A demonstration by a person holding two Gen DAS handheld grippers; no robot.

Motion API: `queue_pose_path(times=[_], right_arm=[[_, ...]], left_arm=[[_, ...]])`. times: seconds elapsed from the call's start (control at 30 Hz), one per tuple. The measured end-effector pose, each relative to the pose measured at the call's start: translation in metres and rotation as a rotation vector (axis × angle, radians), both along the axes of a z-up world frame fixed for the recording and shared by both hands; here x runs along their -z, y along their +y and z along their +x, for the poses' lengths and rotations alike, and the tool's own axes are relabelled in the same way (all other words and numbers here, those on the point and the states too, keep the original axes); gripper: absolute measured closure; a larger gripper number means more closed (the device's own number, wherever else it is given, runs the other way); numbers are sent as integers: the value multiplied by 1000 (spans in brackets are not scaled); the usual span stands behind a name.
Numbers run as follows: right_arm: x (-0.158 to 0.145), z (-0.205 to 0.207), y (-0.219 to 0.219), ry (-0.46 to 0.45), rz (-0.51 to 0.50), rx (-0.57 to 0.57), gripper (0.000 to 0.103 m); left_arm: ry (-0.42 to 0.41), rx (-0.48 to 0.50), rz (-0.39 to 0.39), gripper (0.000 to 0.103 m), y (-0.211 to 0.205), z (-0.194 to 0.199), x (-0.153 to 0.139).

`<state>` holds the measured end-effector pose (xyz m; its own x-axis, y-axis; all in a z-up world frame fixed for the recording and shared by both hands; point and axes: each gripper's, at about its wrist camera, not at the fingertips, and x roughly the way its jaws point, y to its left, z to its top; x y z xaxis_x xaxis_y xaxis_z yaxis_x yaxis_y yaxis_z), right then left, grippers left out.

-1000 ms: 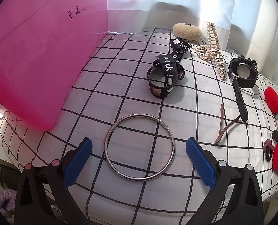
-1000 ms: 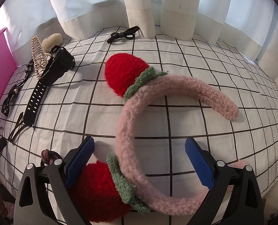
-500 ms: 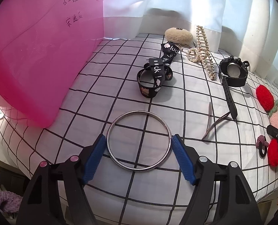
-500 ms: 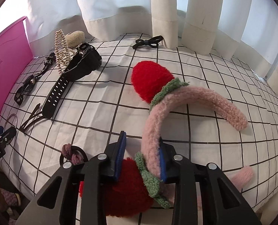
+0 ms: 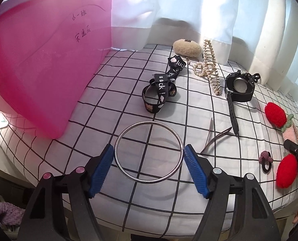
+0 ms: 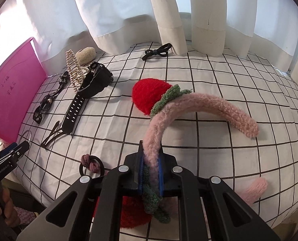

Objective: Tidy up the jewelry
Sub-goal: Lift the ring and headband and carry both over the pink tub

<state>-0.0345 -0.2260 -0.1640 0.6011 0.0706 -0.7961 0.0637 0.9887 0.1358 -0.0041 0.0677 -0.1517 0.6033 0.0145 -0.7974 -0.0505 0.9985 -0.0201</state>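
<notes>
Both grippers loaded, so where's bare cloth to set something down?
Widest bare patch: right of the pink headband, out to the curtain. Smaller one between pink bin and black ribbon. Crowded from pearl clip and watch down to the hair tie.

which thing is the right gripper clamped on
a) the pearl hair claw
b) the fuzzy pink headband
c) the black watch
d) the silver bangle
b: the right gripper has its blue pads pressed on the fuzzy pink headband, whose band runs up out of the jaws.
</notes>
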Motion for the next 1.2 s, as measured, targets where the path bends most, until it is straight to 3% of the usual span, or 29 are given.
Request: queue_pose_path(times=[0.3, 0.63, 0.73, 0.93, 1.2], right_arm=[[-45, -13, -9, -68, 8, -22, 92], [-120, -15, 12, -174, 8, -147, 92], [-147, -8, 36, -229, -6, -214, 92], [-194, 17, 102, -317, 60, -351, 92], [-236, 67, 230, -378, 125, -547, 92]], left_arm=[[-57, 7, -23, 34, -13, -14, -47], [-192, -41, -45, 34, -9, -33, -136], [-249, -69, -51, 34, 3, -38, -166], [-334, -145, -26, 34, 51, -42, -218], [-325, -229, 40, 34, 149, -23, -241]])
